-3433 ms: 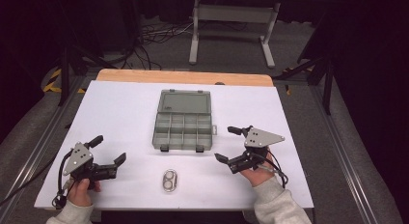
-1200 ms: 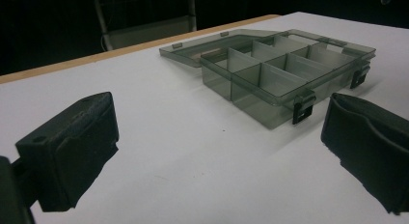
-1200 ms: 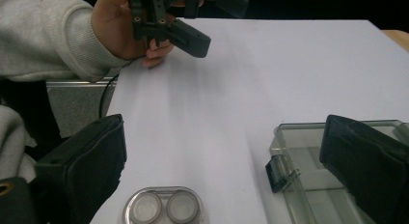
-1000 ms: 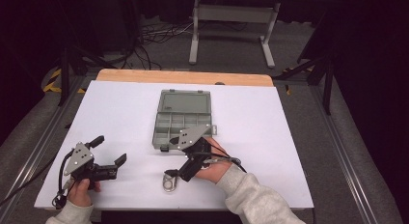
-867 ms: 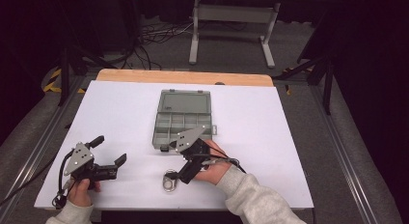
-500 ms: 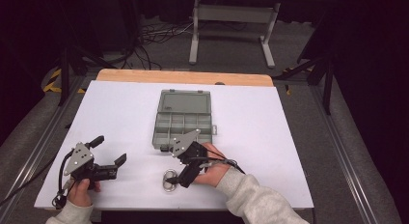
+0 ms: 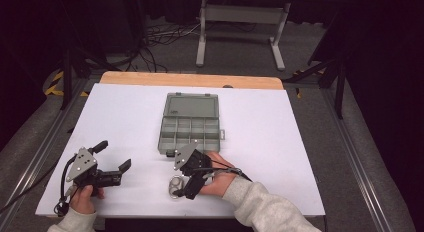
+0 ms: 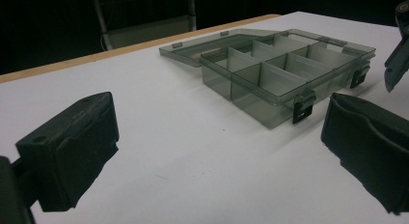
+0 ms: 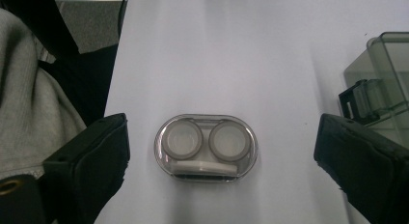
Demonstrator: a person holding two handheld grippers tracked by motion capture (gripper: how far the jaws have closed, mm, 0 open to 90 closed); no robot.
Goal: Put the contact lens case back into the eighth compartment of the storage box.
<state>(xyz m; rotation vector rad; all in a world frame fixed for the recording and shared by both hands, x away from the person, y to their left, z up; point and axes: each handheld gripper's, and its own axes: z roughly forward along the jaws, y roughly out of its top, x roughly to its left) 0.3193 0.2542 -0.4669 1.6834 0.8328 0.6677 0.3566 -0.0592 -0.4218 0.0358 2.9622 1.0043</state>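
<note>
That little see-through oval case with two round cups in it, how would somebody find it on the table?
Start at the white table and find the open grey organizer box in its middle. Come toward the person's edge from the box: the small oval case lies flat between the open jaws of the right gripper, untouched. Unlike the big, square-celled box, it is tiny, rounded and clear, with two round cups side by side.

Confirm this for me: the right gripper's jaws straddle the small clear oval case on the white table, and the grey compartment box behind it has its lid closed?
Not quite. The compartment box has its lid open, lying flat behind the compartments, as the high view shows. The rest stands: the right gripper has its jaws either side of the oval case, not touching it.
</note>
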